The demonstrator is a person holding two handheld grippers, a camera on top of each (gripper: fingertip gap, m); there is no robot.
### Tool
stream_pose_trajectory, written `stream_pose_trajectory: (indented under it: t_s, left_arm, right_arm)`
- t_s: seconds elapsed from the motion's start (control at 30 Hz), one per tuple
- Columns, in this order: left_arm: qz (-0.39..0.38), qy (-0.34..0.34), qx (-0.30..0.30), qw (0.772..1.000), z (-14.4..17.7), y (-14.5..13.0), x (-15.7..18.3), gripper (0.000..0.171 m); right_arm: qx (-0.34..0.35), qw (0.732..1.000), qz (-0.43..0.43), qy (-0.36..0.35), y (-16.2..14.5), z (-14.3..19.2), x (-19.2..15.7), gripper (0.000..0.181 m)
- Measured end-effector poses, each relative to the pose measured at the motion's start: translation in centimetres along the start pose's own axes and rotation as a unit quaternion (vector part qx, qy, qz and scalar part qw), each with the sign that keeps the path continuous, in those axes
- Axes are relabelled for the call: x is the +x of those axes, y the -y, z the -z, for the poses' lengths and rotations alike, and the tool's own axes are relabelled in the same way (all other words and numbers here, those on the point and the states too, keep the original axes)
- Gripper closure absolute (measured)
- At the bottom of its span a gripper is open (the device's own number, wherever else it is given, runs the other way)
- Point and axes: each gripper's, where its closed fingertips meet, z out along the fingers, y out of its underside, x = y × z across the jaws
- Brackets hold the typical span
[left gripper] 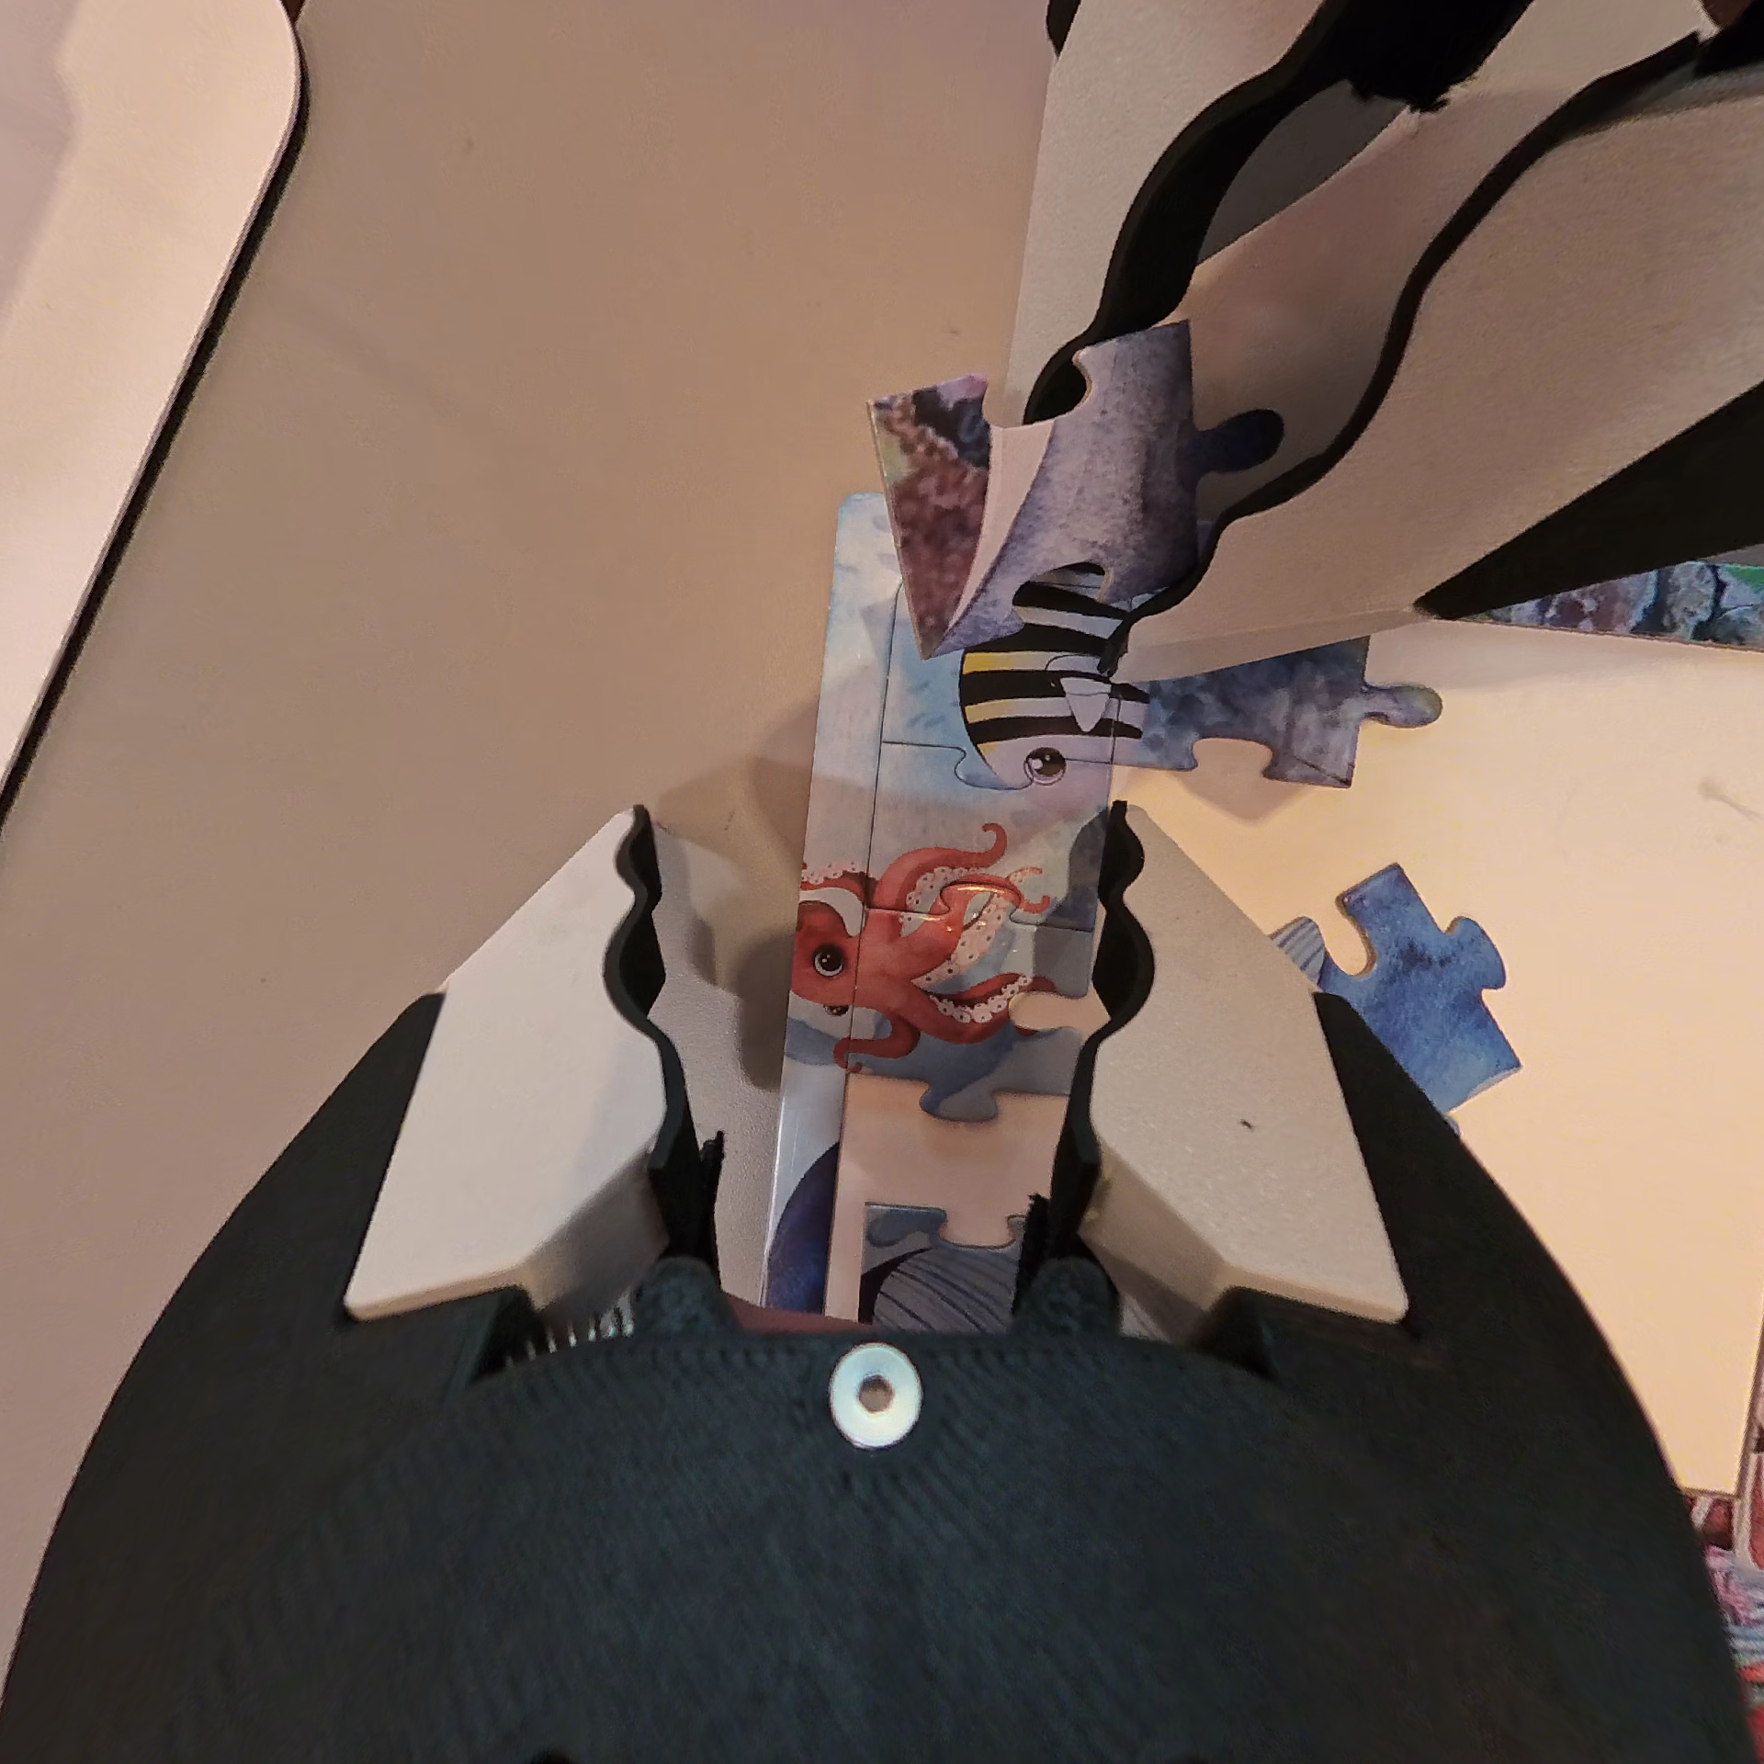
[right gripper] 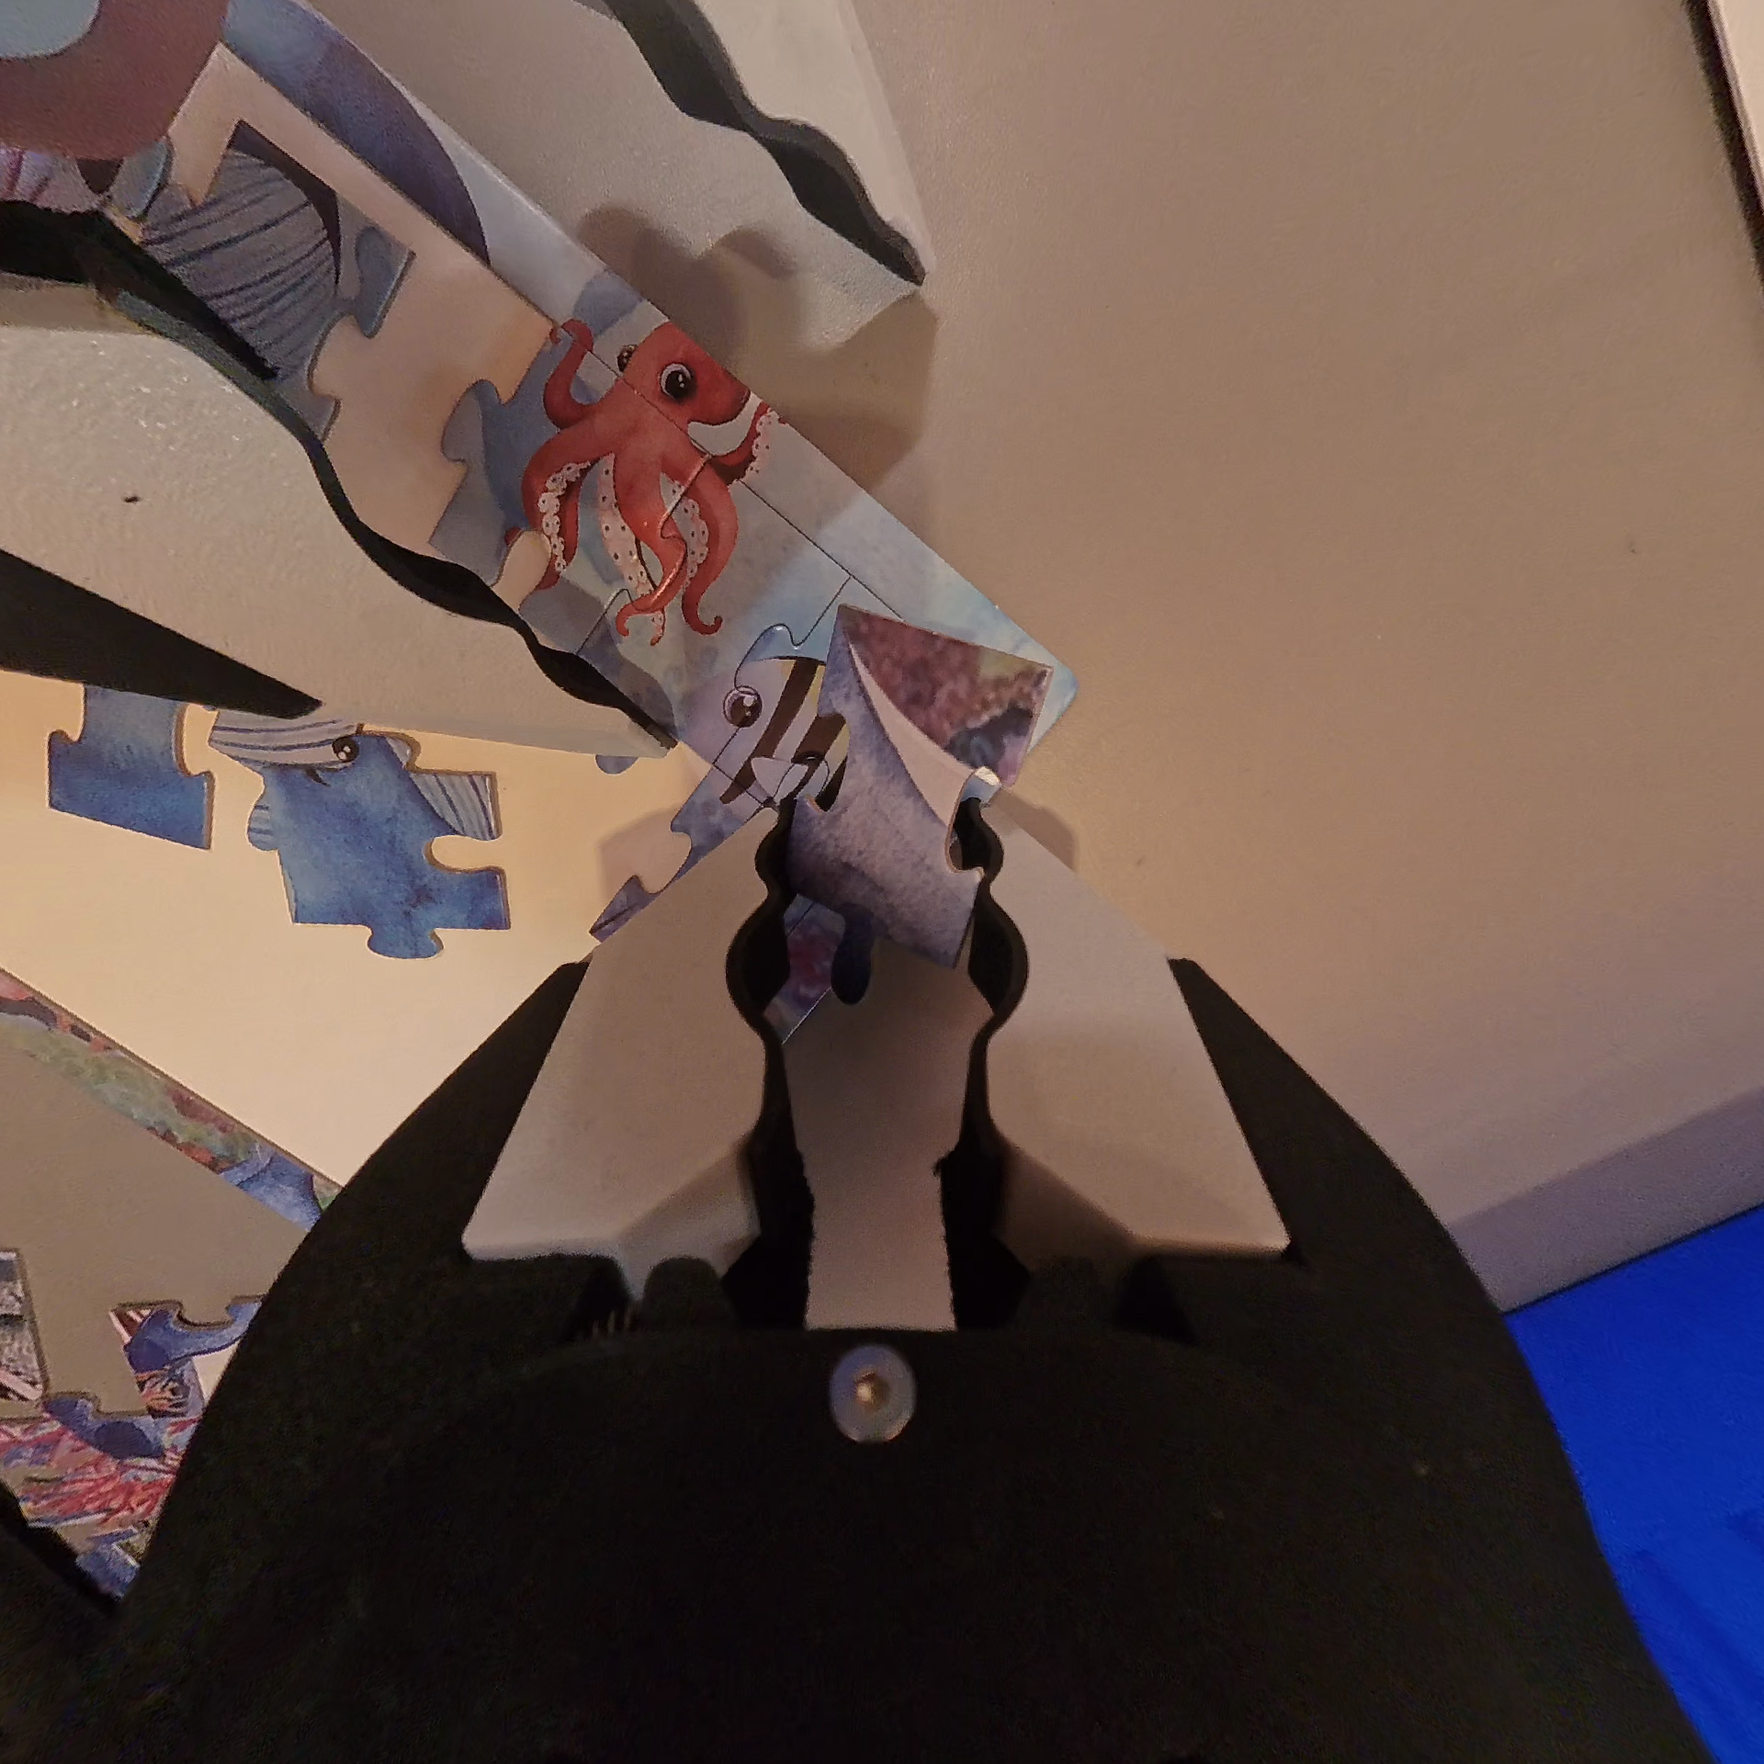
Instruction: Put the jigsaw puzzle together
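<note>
An assembled puzzle strip [left gripper: 955, 859] with a red octopus and a striped fish lies on the beige table [left gripper: 573, 382]. My left gripper [left gripper: 878, 830] is open, one finger on each side of the strip near the octopus; its right finger touches the strip's edge. My right gripper [right gripper: 878, 811] is shut on a purple puzzle piece [right gripper: 888, 869], which is bent and tilted over the strip's far end by the fish. In the left wrist view the right gripper [left gripper: 1098, 506] comes in from the upper right with the purple piece [left gripper: 1079, 554]. The right wrist view also shows the strip [right gripper: 668, 458] and the left gripper [right gripper: 783, 506].
Loose blue pieces lie to the right of the strip [left gripper: 1413, 993], also seen in the right wrist view [right gripper: 372, 840] [right gripper: 124, 773]. Another assembled section [right gripper: 143, 1117] and more pieces [right gripper: 57, 1460] lie nearer me. The table edge [left gripper: 191, 334] runs at the left. Blue floor [right gripper: 1642, 1432] shows beyond.
</note>
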Motion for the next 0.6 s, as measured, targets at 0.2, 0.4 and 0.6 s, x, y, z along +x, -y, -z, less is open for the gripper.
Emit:
stream_pose_trajectory:
  t_s: [0.2,0.4,0.6]
  left_arm:
    - [0.045,-0.035,0.024,0.998,-0.3,0.5,0.8,0.062]
    - [0.033,-0.004,0.017,0.999,0.1,-0.2,-0.7,0.072]
    - [0.046,-0.013,0.068,0.997,1.9,1.2,-1.3,0.093]
  right_arm:
    - [0.001,1.0,0.0,0.001,0.0,0.0,0.0,0.149]
    - [0.003,1.0,0.001,0.004,0.0,0.0,0.0,0.149]
    - [0.022,1.0,-0.002,0.005,0.5,0.6,0.3,0.149]
